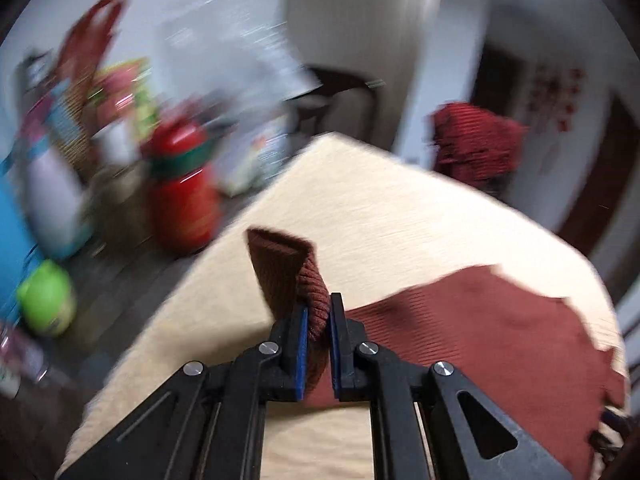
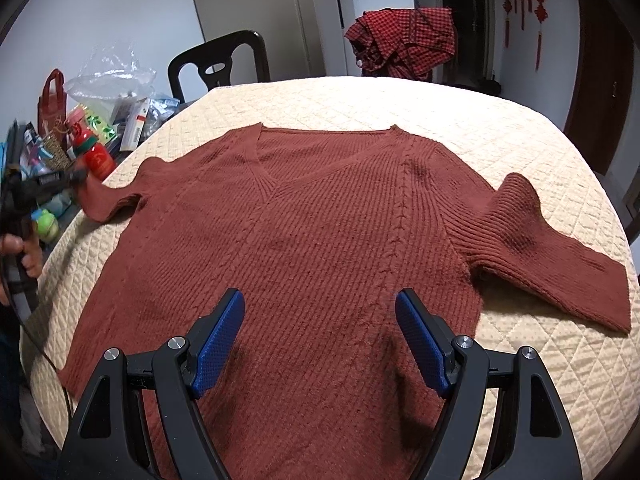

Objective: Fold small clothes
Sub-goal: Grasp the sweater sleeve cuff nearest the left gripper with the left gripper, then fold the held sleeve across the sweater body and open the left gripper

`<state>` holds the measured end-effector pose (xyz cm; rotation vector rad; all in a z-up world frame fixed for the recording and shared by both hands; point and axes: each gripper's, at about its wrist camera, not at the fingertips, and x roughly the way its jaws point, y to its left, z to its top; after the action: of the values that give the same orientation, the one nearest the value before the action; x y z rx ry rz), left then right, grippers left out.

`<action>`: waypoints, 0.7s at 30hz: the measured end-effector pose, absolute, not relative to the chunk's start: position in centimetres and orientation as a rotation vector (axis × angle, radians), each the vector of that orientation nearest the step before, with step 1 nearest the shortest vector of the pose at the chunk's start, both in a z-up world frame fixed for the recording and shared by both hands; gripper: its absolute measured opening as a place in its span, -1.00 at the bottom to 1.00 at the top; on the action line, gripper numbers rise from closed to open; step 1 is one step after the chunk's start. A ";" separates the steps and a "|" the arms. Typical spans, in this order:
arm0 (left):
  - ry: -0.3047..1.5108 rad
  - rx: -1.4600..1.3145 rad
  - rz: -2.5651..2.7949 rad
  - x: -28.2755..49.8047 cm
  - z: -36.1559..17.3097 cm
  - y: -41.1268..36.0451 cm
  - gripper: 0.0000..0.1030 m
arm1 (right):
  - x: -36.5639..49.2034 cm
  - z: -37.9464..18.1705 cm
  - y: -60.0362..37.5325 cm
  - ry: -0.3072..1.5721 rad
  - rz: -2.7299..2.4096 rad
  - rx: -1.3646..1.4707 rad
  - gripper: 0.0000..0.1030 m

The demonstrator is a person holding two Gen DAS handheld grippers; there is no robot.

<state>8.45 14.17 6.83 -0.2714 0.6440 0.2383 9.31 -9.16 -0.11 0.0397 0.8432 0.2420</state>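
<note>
A rust-red knitted V-neck sweater (image 2: pixel 304 232) lies flat, front up, on a cream quilted table (image 2: pixel 460 128). My left gripper (image 1: pixel 319 312) is shut on the cuff of the sweater's left sleeve (image 1: pixel 288 276) and lifts it off the table; it shows at the left edge of the right wrist view (image 2: pixel 76 178), holding that sleeve (image 2: pixel 108 200). The left wrist view is motion-blurred. My right gripper (image 2: pixel 320 300) is open and empty, hovering above the sweater's lower body. The right sleeve (image 2: pixel 536 248) lies bent on the table.
A red checked garment (image 2: pixel 404 40) hangs over a chair back beyond the table. A dark chair (image 2: pixel 220 64) stands at the far left. Left of the table are bags, a red bottle (image 2: pixel 94 156), a green toy (image 2: pixel 46 222) and other clutter.
</note>
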 end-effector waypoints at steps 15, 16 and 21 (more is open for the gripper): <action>0.832 -0.245 -0.415 16.3 4.7 -3.5 -0.43 | 8.2 0.0 -11.3 0.848 0.184 0.111 0.51; 0.819 -0.253 -0.417 15.9 4.9 -3.2 -0.28 | 8.3 0.1 -11.5 0.847 0.184 0.124 0.51; 0.725 -0.259 -0.352 14.7 6.8 0.8 0.09 | 9.4 0.4 -11.4 0.847 0.214 0.167 0.51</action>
<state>14.66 0.80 6.83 -0.2590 0.7252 -0.3520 9.40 -11.38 0.41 0.1668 0.8470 0.2144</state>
